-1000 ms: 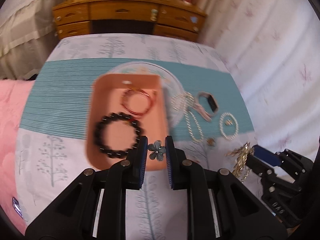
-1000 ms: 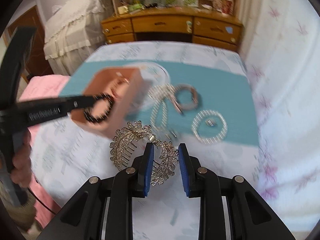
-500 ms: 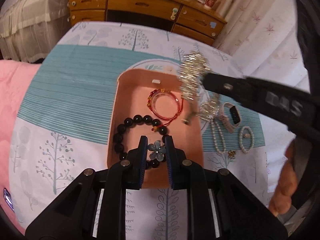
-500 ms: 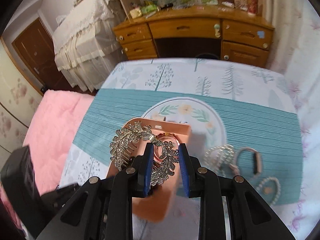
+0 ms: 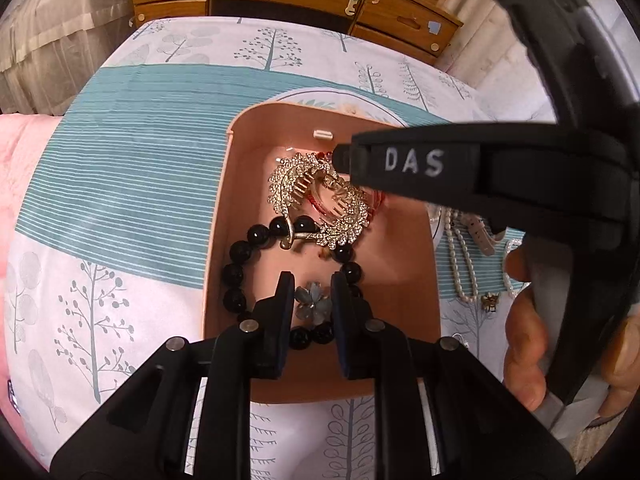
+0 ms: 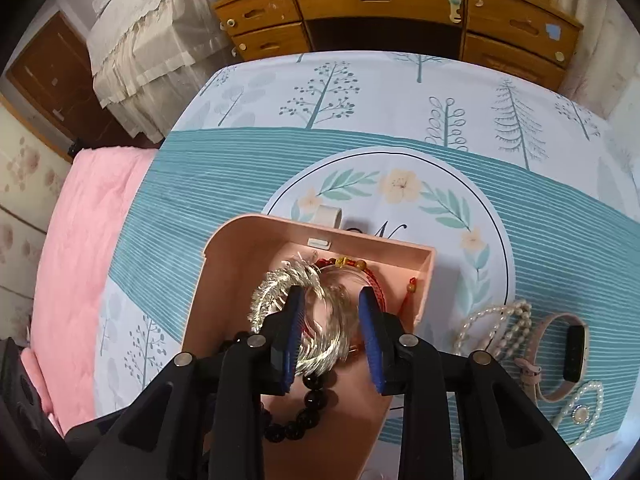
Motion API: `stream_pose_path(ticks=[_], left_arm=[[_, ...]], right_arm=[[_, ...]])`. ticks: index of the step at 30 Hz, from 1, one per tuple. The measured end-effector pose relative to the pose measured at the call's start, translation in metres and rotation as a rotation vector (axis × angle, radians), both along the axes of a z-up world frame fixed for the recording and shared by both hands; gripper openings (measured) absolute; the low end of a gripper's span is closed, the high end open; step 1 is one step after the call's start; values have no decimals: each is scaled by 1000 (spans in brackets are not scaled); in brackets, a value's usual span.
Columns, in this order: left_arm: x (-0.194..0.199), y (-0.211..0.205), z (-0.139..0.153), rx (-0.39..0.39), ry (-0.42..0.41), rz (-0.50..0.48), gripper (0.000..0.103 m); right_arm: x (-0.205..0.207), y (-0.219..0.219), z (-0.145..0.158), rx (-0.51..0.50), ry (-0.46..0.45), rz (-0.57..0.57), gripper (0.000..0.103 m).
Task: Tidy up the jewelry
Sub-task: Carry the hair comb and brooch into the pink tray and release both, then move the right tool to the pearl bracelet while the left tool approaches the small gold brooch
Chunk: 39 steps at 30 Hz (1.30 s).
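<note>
Jewelry sorting at the drop point: low in the left wrist frame, the left gripper [image 5: 311,305] stays clenched on a small grey flower clip [image 5: 313,305], poised over the near end of the pink box [image 5: 218,216]. Just beyond, at frame centre, the rhinestone hair comb [image 5: 316,196] lies inside the box across the black bead bracelet [image 5: 244,256], long axis slanting upper left to lower right. The right gripper [image 6: 331,334], jaws just opened and clear of the comb beneath, reaches in from the right. Pearl strands [image 6: 496,324] wait at lower right.
</note>
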<state>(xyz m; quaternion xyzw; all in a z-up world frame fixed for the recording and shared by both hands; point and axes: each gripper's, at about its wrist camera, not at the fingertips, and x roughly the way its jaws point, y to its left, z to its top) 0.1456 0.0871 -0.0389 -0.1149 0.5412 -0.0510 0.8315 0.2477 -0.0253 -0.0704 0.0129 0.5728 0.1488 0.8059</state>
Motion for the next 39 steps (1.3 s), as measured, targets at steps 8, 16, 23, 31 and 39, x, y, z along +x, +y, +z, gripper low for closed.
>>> stream_pose_path(ticks=[8,16,23,31,39], left_arm=[[-5,0,8,1,-9,13,39],[-21,-9,34,28,-60,16,40],[-46,-32,56,50,-93,-31,40],[-63,-66,72,59,-97,-97,40],[-72,-104,82,62,-105,-177,40]], right_arm=[[-20,-27,32,64,-59,-27,39],[-70,-68,64,63,-110,-26,39],[-122,-118,81,47,-133,-46,39],[-166,-173,96,11,-159,-98,39],[-197,-226,112,-7,-184,-162,39]])
